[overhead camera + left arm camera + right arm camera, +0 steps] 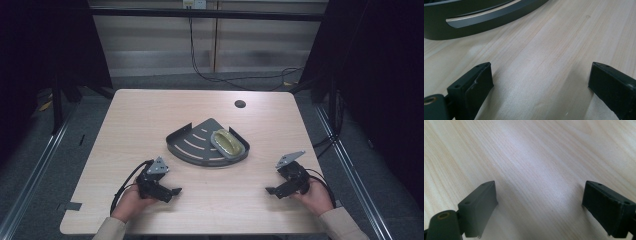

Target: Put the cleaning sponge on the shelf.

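Showing beyond the open left gripper [541, 82], the tray [474, 22] edge

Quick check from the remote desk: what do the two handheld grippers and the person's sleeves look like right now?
Both are black. The left gripper and right gripper each carry a grey three-cornered plate on top and trail a black cable. Up close, the left gripper's pads are blocky black rectangles with small screw holes and a brass-coloured fitting at the base; the right's match. The sleeves are beige.
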Demonstrator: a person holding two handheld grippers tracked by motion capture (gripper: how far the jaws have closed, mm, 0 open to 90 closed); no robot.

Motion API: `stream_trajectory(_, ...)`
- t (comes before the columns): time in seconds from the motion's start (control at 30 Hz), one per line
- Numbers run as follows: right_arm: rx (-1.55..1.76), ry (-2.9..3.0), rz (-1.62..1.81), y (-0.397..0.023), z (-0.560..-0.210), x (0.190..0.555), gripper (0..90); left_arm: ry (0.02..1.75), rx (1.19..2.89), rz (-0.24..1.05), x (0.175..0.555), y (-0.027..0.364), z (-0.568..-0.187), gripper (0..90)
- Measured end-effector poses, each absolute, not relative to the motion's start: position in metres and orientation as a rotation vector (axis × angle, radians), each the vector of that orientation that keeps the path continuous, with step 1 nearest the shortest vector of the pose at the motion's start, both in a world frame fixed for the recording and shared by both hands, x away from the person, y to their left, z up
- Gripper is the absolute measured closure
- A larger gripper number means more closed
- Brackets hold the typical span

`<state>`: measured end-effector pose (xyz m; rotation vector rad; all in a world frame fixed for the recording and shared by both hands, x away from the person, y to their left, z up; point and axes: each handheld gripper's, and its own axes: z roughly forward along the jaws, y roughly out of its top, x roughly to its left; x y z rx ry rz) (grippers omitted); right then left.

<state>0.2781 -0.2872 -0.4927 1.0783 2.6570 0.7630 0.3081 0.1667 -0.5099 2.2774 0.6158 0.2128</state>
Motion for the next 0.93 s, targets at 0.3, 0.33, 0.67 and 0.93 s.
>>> stream_trajectory(0.3, 1.051, 2.554, 0.942, -0.299, -0.503, 0.267, 9.6, 0.616, 2.277, 0.213, 0.308, 0.167, -0.510, 5.0)
stream_trajectory(0.33, 1.043, 2.548, 0.943, -0.299, -0.503, 0.267, 9.6, 0.616, 2.278, 0.213, 0.308, 0.167, -0.510, 5.0)
stream_trajectory(0.67, 1.017, 2.536, 0.983, -0.303, -0.505, 0.266, 9.5, 0.616, 2.277, 0.213, 0.308, 0.167, -0.510, 5.0)
stream_trajectory(0.93, 1.008, 2.522, 1.006, -0.305, -0.507, 0.265, 9.5, 0.616, 2.277, 0.212, 0.308, 0.167, -0.510, 5.0)
